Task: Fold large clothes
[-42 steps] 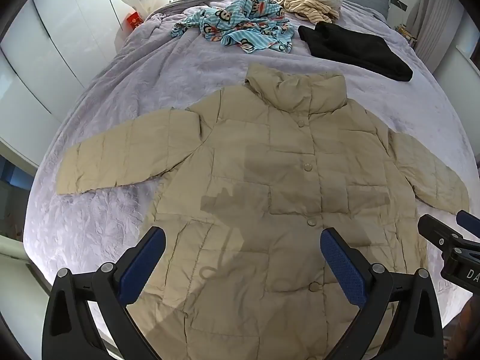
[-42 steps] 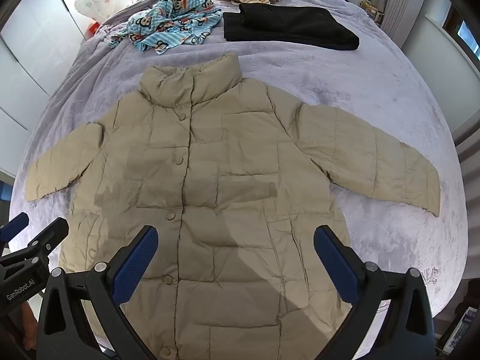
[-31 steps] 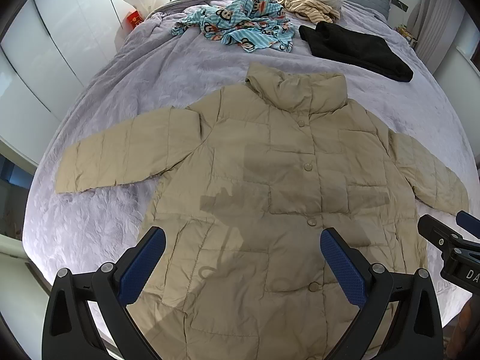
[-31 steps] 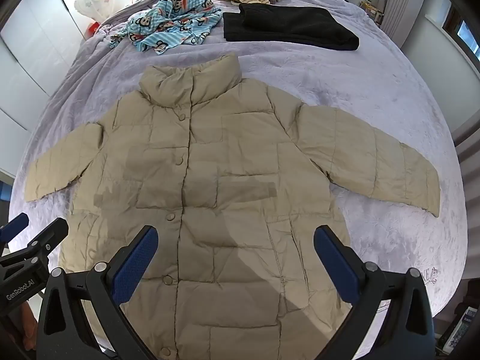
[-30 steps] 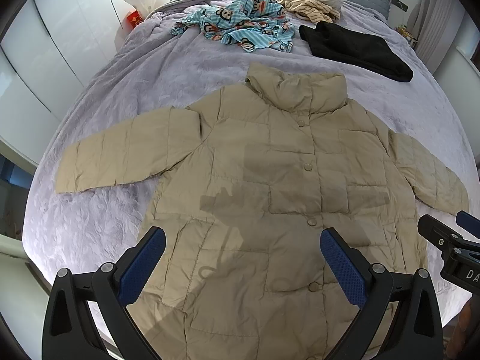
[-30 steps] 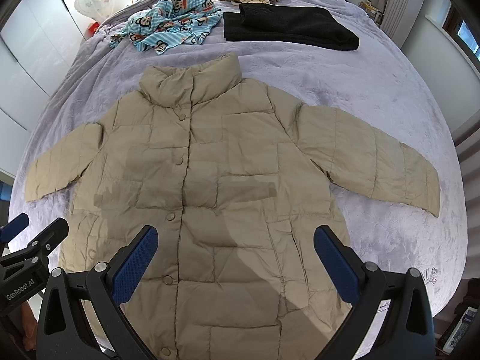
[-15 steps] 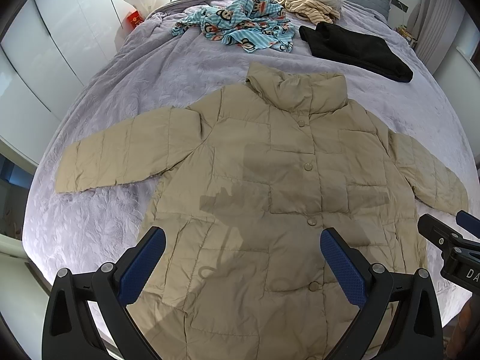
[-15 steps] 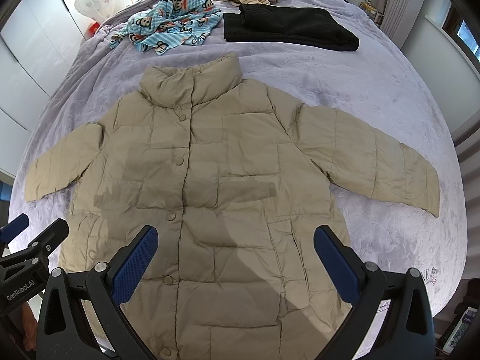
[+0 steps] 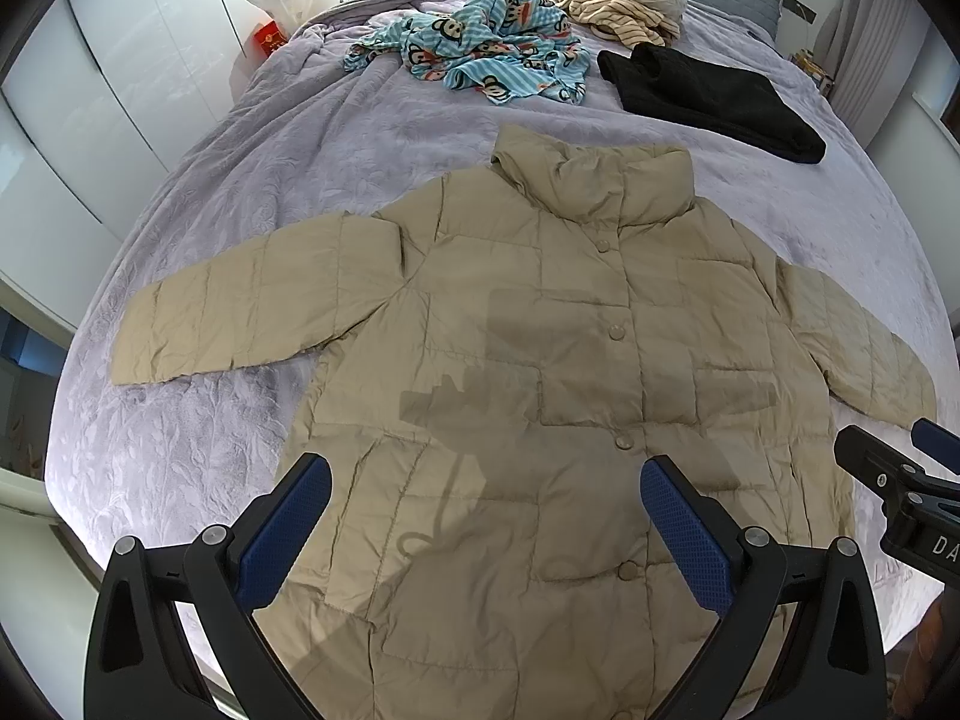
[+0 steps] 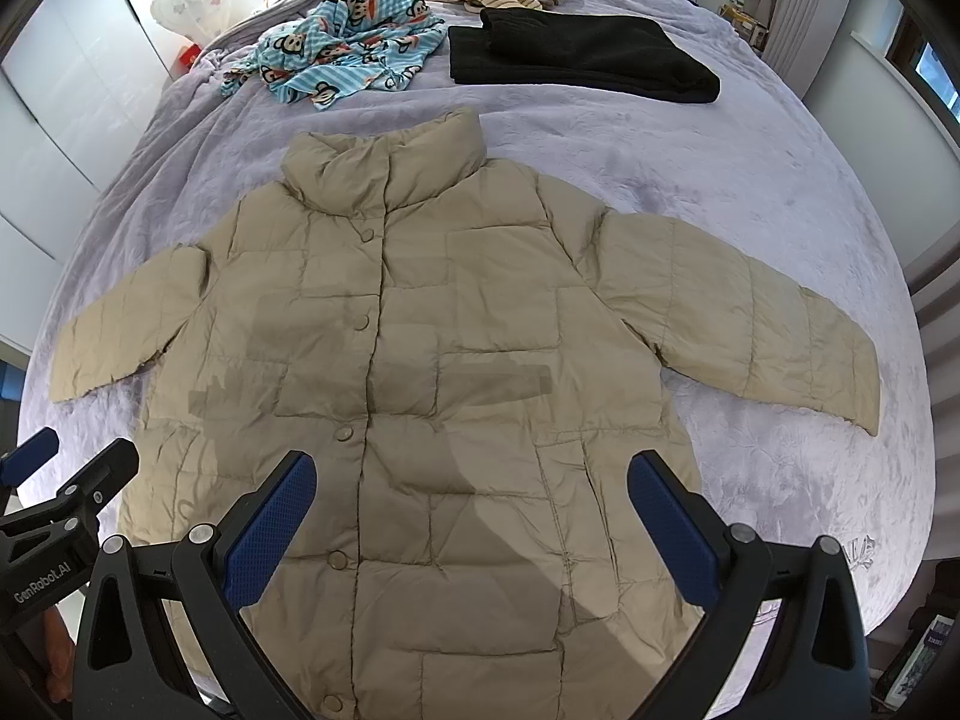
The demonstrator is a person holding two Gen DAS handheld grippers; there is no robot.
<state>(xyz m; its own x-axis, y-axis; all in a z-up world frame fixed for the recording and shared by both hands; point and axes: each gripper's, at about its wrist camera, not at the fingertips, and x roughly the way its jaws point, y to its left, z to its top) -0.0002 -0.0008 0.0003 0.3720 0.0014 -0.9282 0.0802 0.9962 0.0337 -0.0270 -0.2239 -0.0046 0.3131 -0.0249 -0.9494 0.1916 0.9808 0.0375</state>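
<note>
A beige quilted puffer jacket [image 9: 540, 360] [image 10: 432, 348] lies flat and buttoned on the bed, front up, collar toward the far end and both sleeves spread out sideways. My left gripper [image 9: 486, 492] hovers open above the jacket's lower front, nothing between its blue pads. My right gripper [image 10: 471, 486] is likewise open above the hem area, holding nothing. Each gripper shows at the edge of the other's view: the right one [image 9: 900, 480], the left one [image 10: 60, 480].
A lilac quilted bedspread [image 9: 240, 192] [image 10: 750, 180] covers the bed. Behind the collar lie a blue monkey-print garment [image 9: 480, 54] [image 10: 342, 54], a folded black garment [image 9: 708, 96] [image 10: 576, 54] and a cream striped pile [image 9: 618, 6]. White wardrobe doors [image 9: 108, 96] stand left.
</note>
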